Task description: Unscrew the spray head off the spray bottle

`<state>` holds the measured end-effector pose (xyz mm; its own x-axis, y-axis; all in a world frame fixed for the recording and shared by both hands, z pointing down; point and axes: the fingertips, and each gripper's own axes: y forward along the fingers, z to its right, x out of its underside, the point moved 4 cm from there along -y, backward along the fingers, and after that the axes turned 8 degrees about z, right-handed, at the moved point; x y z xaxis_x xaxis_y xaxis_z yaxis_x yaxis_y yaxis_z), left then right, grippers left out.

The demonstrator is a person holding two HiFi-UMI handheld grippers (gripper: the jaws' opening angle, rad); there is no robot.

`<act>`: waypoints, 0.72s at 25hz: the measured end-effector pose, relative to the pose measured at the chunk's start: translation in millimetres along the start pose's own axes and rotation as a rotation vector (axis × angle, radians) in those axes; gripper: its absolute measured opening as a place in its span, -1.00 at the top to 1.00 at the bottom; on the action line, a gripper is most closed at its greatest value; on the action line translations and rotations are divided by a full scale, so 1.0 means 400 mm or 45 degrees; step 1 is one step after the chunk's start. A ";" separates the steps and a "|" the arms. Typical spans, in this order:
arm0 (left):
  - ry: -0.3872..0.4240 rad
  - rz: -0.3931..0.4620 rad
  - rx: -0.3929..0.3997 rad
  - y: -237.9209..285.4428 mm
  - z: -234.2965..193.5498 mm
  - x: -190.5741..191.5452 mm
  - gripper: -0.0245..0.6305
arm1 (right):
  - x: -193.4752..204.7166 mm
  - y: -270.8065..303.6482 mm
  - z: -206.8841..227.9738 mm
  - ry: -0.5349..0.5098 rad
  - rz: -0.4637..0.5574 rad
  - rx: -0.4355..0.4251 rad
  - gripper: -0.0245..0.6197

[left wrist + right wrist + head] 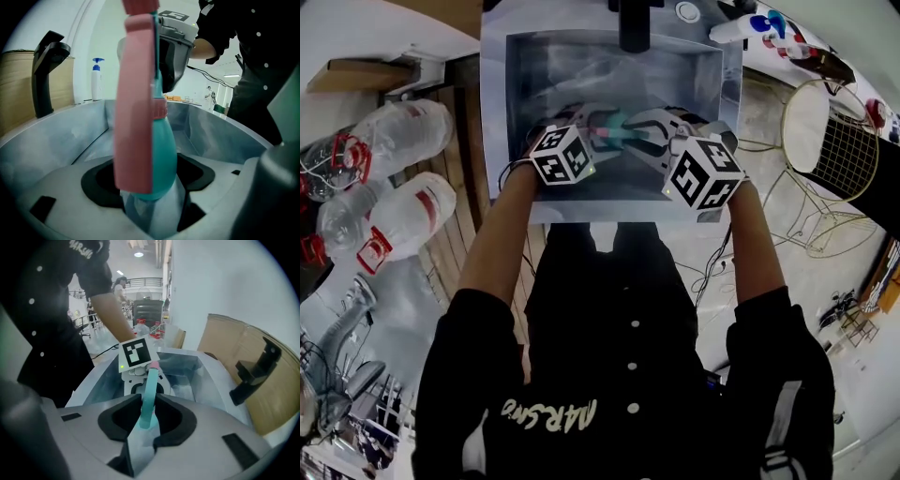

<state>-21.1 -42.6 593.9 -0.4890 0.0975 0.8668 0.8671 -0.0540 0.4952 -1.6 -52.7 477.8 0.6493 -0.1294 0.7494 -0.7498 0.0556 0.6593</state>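
**While held at both ends, the teal plastic spray bottle [164,154] hangs over the stainless steel sink [525,84]**

Where the two tools meet, the bottle spans the gap between them, its pink ribbed collar [160,110] partway along. The left gripper [150,199] has its jaws closed on the rounded teal end, a flat pink part alongside. The right gripper [144,420] has its jaws pressed on the narrow teal end. A black tap [635,23] rises behind the basin, and a white pump bottle [96,77] stands beyond the rim
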 end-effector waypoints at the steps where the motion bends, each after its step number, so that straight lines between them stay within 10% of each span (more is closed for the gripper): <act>1: 0.006 0.007 0.010 0.002 0.001 -0.001 -0.17 | 0.001 -0.001 -0.004 -0.058 -0.016 -0.035 0.60; 8: -0.013 0.026 0.019 0.001 -0.001 0.000 -0.17 | -0.004 0.008 0.005 -0.124 -0.032 -0.102 0.59; 11: -0.012 0.020 0.018 0.002 -0.002 0.000 -0.17 | 0.001 -0.006 0.010 0.028 0.015 -0.003 0.25; 18: -0.023 0.021 -0.003 0.000 0.005 0.000 -0.17 | -0.072 -0.103 -0.040 0.609 0.340 0.280 0.17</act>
<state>-21.0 -40.8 593.7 -0.4728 0.1149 0.8736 0.8748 -0.0580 0.4810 12.8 -35.5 430.1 0.3814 0.3244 0.8656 -0.8707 -0.1883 0.4543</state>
